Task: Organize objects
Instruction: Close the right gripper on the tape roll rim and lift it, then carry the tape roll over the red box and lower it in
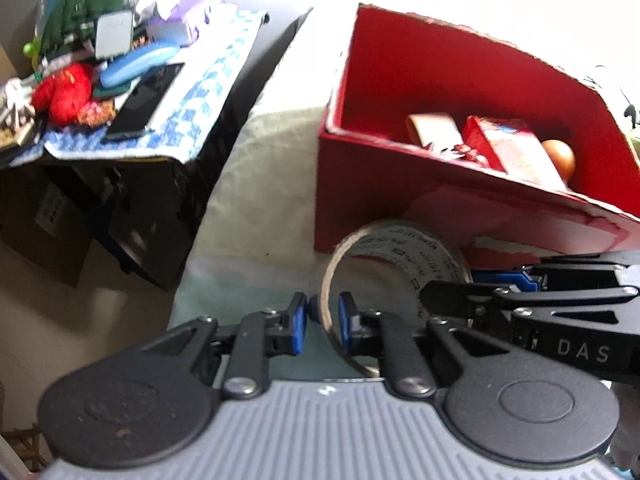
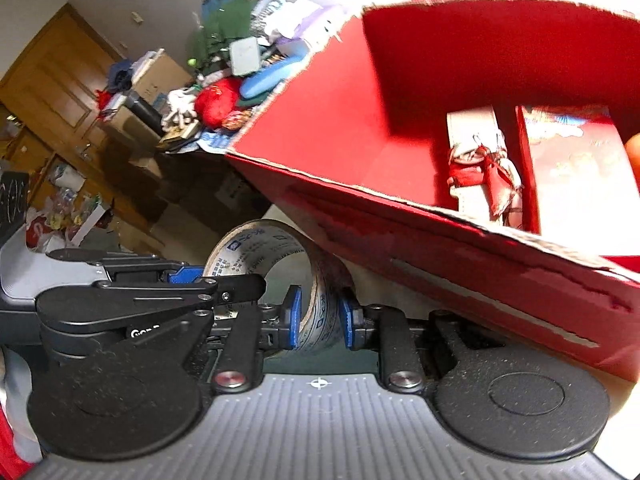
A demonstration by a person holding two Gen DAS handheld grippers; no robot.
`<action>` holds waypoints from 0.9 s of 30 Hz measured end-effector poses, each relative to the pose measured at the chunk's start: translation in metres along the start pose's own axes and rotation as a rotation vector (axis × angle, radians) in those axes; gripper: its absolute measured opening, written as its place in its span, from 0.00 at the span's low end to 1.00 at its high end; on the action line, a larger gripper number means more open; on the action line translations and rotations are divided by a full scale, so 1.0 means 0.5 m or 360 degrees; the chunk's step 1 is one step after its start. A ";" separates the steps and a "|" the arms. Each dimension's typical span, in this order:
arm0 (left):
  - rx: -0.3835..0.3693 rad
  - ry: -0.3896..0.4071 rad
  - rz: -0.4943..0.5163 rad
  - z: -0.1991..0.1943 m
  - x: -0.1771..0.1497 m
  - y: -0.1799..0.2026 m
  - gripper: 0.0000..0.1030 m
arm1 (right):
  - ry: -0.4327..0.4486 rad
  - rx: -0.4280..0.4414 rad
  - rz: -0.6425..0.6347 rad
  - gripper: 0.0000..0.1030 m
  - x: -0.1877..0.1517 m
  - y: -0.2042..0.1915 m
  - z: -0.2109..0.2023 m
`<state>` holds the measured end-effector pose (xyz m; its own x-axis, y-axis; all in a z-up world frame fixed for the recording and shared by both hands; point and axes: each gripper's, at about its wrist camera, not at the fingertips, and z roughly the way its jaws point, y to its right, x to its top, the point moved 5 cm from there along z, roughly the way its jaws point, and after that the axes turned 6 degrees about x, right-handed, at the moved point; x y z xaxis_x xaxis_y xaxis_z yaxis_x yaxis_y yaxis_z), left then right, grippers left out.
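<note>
Both grippers pinch one roll of tape [image 1: 394, 258], which stands on edge just in front of the red box [image 1: 400, 184], near its lower left corner. The left gripper [image 1: 322, 322] clamps the roll's near rim, one blue pad on either face of the band. The right gripper [image 2: 319, 316] clamps the band at another spot, pads pressed on its inner and outer sides. The box sits tilted on a pale cloth [image 1: 256, 184]; inside lie a red packet [image 2: 576, 168], a cream packet [image 2: 478, 160] and an orange ball [image 1: 560, 158] toward its right end. A cluttered side table [image 1: 120, 80] stands well apart at upper left
</note>
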<state>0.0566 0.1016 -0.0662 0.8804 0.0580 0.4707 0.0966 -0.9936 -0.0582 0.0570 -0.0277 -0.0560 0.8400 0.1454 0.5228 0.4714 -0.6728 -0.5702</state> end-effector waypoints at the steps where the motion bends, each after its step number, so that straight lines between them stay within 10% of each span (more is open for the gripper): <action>1: 0.0008 0.0015 0.0007 -0.012 -0.002 0.005 0.13 | 0.0008 0.0011 -0.0019 0.21 -0.001 -0.002 -0.010; 27: -0.0018 0.0558 0.0156 -0.249 0.093 0.132 0.14 | 0.0385 0.0157 -0.0091 0.20 0.066 -0.006 -0.188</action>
<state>0.0460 0.0264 0.0614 0.6722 -0.0726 0.7368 0.0126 -0.9939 -0.1094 0.0580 -0.0893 0.0226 0.7281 -0.0047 0.6855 0.5499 -0.5930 -0.5882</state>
